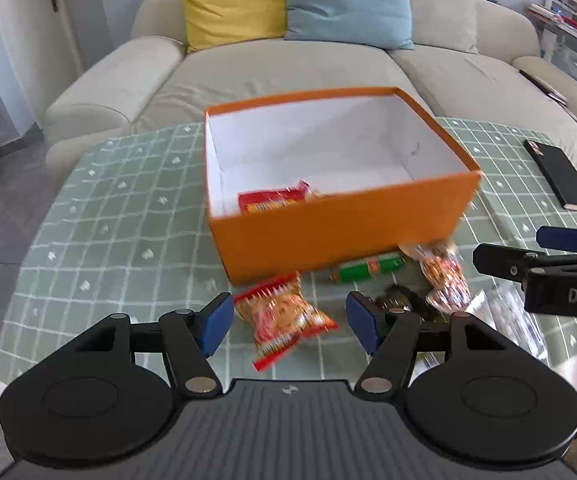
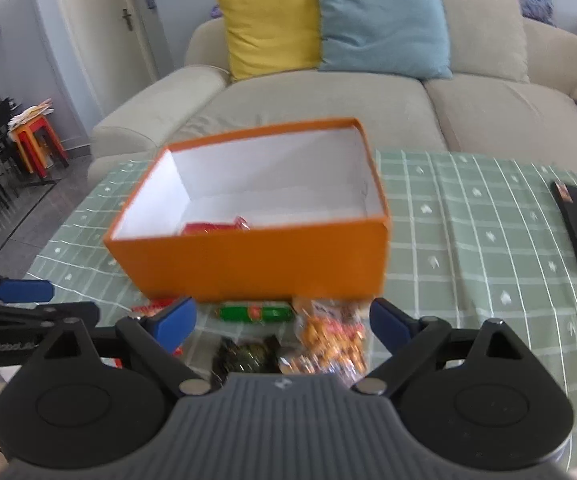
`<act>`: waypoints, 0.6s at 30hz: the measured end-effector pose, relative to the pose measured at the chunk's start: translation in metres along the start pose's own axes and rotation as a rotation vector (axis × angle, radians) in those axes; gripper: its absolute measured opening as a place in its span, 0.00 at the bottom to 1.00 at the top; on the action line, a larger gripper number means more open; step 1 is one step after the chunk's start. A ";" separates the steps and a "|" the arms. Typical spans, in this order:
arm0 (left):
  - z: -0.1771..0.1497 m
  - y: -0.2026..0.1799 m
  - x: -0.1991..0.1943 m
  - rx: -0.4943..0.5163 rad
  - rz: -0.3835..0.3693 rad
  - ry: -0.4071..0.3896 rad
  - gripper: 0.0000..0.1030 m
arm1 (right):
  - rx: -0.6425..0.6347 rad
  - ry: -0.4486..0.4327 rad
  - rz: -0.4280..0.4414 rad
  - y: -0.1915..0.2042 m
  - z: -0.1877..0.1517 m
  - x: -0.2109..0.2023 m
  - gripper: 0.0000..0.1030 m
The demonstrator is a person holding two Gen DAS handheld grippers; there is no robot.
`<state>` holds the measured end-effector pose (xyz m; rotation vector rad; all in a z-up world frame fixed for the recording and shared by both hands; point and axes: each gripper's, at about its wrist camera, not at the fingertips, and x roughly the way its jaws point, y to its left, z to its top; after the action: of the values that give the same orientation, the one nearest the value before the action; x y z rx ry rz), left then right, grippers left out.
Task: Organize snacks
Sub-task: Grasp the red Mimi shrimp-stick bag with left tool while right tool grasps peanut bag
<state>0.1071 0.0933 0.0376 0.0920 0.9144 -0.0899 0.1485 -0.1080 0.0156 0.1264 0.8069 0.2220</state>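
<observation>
Green-checked bench [image 1: 128,216] before a sofa; orange box [image 1: 340,224] mid-bench, loose snacks along its near side; red packet [image 1: 284,316], likely light, crinkly, slippery, best pinched mid-body; left tool [image 1: 288,326] and right tool [image 2: 282,322] both wide, empty.

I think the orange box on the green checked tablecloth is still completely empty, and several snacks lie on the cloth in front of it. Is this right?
Not quite. The orange box is not empty: a red snack packet already lies inside it, at the near left corner, as the left wrist view shows. The rest holds: the box stands on the green checked tablecloth, and several snacks, such as the green sausage, lie in front of it.
</observation>
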 end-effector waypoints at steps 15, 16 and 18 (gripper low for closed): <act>-0.050 0.002 0.030 -0.021 0.000 0.041 0.75 | 0.012 0.130 -0.035 -0.025 -0.058 0.029 0.88; -0.051 0.003 0.033 -0.027 -0.005 0.045 0.75 | 0.011 0.134 -0.032 -0.026 -0.059 0.030 0.88; -0.054 0.005 0.036 -0.037 -0.015 0.049 0.75 | 0.010 0.139 -0.025 -0.026 -0.061 0.034 0.88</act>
<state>0.0871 0.1034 -0.0234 0.0537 0.9649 -0.0849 0.1302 -0.1231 -0.0552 0.1108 0.9471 0.2048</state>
